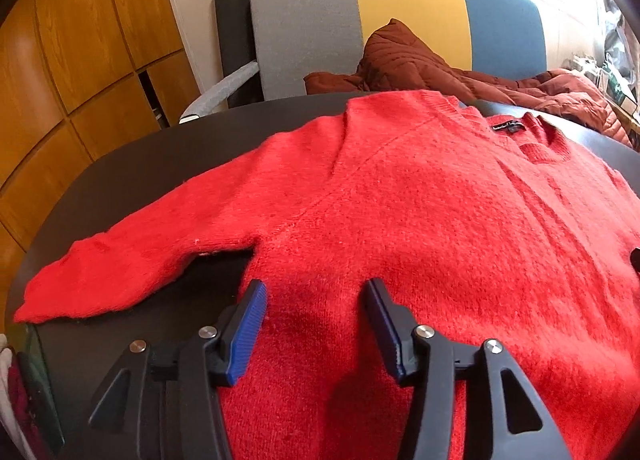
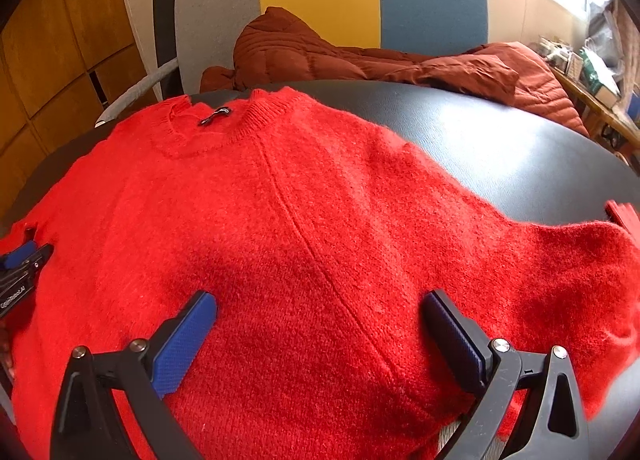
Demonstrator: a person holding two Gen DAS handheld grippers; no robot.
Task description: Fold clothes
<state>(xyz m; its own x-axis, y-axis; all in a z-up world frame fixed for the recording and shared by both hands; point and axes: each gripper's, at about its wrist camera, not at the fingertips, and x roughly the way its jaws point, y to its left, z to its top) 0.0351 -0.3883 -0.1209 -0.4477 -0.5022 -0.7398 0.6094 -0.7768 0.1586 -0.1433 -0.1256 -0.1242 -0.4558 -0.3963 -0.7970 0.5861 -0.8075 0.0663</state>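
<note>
**Both sets of fingers spread over the red sweater**

Left fingers (image 1: 316,292) and right fingers (image 2: 320,308) stand spread, pinching nothing, above the red sweater (image 1: 420,212) lying flat on the dark bench (image 2: 500,148). Its black neck label (image 2: 215,116) is unreadable.

1. I am in a lived-in room of a home, not a shop or a lab.
2. Behind my dark round worktop (image 2: 500,148) stands an upholstered chair (image 1: 304,20) with a backrest in grey, yellow and blue panels.
3. A rust-brown quilted jacket (image 2: 360,60) lies slumped on that chair's seat.
4. To the left runs a wall of wooden cupboard doors (image 1: 80,60), the built-in storage kind.
5. On the right, in bright daylight, a wooden shelf (image 2: 600,104) holds a jumble of small household clutter, too blurred to name.
6. A red knitted sweater (image 1: 420,212) is spread across the worktop.
</note>
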